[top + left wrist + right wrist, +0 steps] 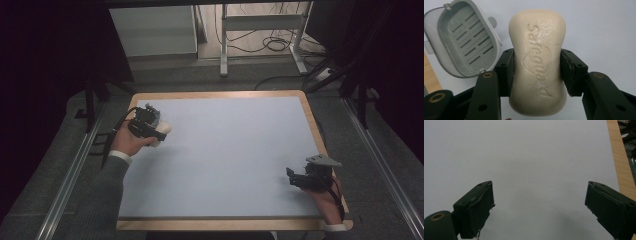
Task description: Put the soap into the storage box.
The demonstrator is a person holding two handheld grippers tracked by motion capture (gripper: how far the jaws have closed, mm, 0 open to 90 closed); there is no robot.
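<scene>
A cream bar of soap [537,62] stamped "Safeguard" sits between the two black jaws of my left gripper [537,73], which is shut on its sides. In the high view the soap [164,131] sticks out to the right of my left gripper [158,132] near the mat's far left. An open grey soap dish [465,42] with a slotted bottom lies on the mat just left of the soap; in the high view the soap dish [152,114] lies just beyond the hand. My right gripper [293,177] stands open at the near right, and the right gripper [539,207] holds nothing.
A pale blue mat [225,155] covers a wooden board whose edge [621,165] runs close by the right gripper. Beyond the table stand a white desk frame [223,45], loose cables on the floor and dark curtains at both sides.
</scene>
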